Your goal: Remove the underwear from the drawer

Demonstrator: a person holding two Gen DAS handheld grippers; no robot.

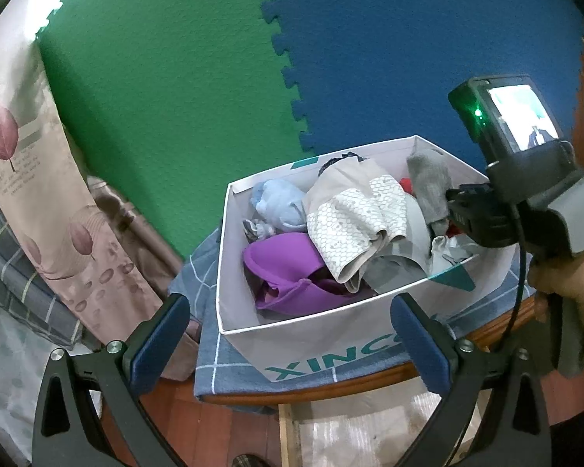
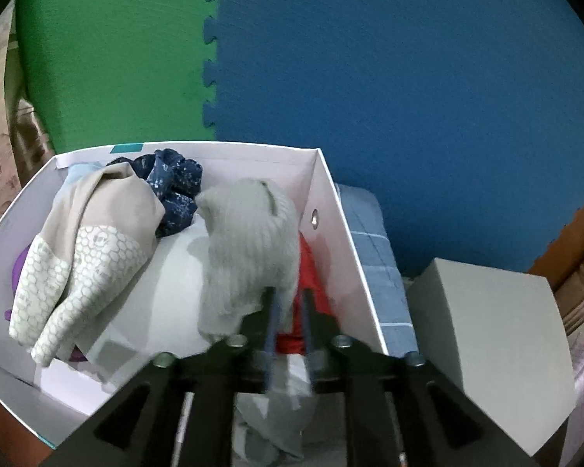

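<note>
R wrist only: navy garment (image 2: pixel 175 190)

Open-topped drawer (image 1: pixel 373 144) — heaped garments (image 2: pixel 253 241) crowding it, white walls all round

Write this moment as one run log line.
left gripper: open, outside white box | right gripper: inside box, slightly parted beside grey ribbed knit garment

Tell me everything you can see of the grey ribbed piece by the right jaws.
The grey ribbed piece looks like soft knit, crumpled and humped up inside the white box, near its right wall. It lies over red cloth and against pale fabric. The right gripper sits at its near edge, jaws slightly apart; a grip isn't clear.
</note>
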